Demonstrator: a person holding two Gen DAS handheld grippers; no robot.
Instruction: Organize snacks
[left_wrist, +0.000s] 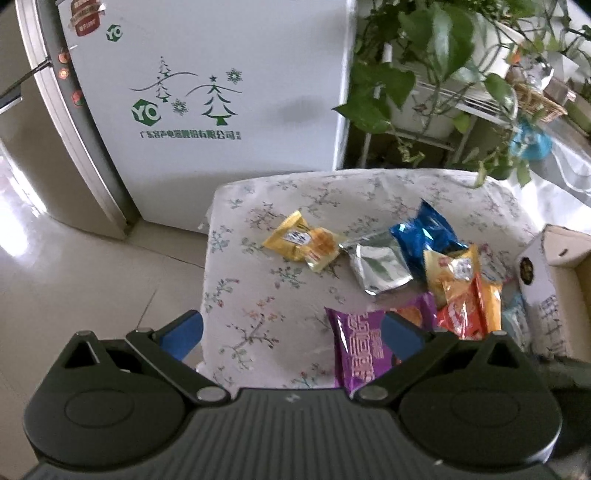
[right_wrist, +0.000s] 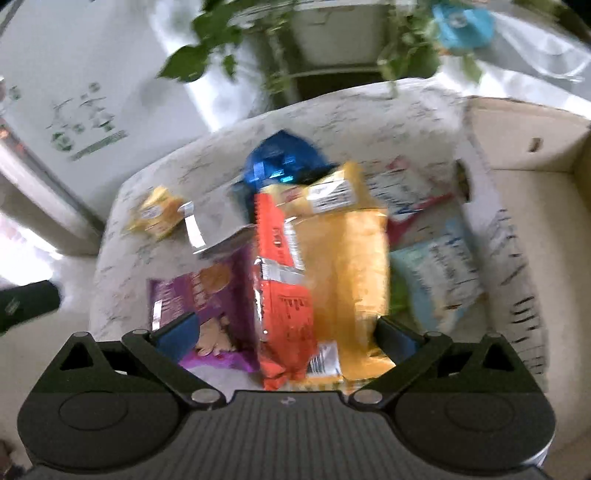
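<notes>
Snacks (right_wrist: 325, 266) are seen centre frame, lengthwise between the spread jaws of the right gripper (right_wrist: 284, 332); left gripper (left_wrist: 295, 332) jaws are also apart.

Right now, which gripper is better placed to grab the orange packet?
Right. The right gripper is open, with the orange packet between its fingers. The left gripper hangs over bare tablecloth beside the purple packet.

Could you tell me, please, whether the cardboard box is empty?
Cannot tell fully: the visible part of the box interior is bare, and the snacks lie outside on the cloth.
</notes>
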